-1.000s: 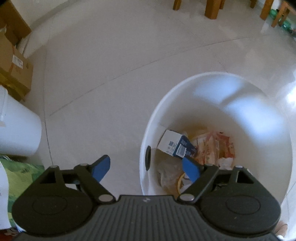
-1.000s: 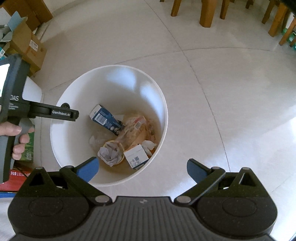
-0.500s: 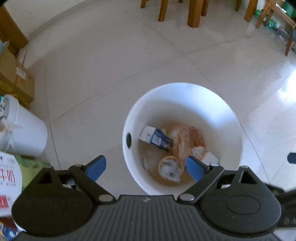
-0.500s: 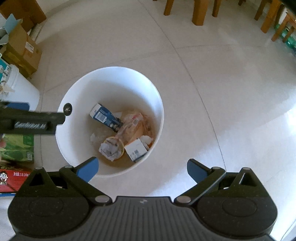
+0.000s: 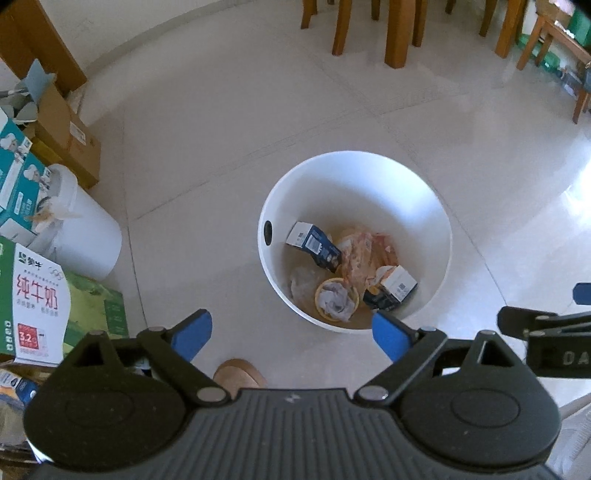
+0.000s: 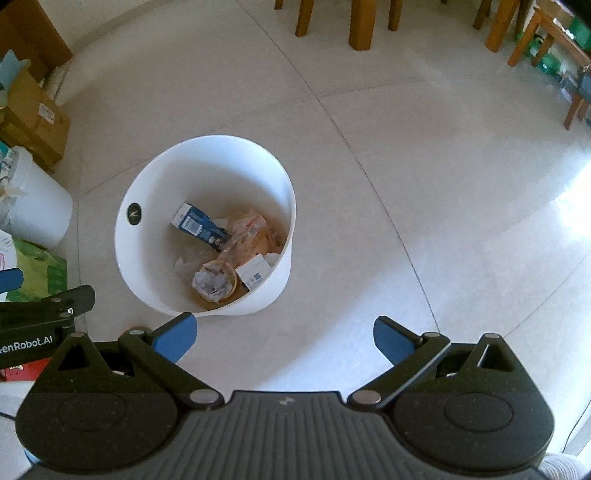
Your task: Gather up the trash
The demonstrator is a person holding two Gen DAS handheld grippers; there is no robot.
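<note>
A white round bin [image 5: 354, 162] [image 6: 207, 147] stands on the pale tiled floor. Inside lie a blue and white carton [image 5: 314, 243] [image 6: 199, 223], an orange wrapper [image 5: 364, 254] [image 6: 251, 232], a paper cup stuffed with crumpled tissue [image 5: 336, 297] [image 6: 214, 282] and a small white box [image 5: 400, 282] [image 6: 255, 273]. My left gripper [image 5: 291, 334] hangs high above the bin's near side, open, nothing between its blue pads. My right gripper [image 6: 282, 338] is open and empty too, above bare floor to the right of the bin.
At the left stand a white lidded bucket [image 5: 85, 229] [image 6: 33, 206], cardboard boxes [image 5: 70, 136] [image 6: 37, 122] and a green and white milk carton box [image 5: 33, 302]. Wooden chair and table legs [image 5: 395, 33] [image 6: 360, 26] line the far side. A foot [image 5: 240, 373] shows below the left gripper.
Both grippers have risen and drawn back from the bin, so it looks smaller and farther. The left one was right at the bin's rim and now stands well above it.
</note>
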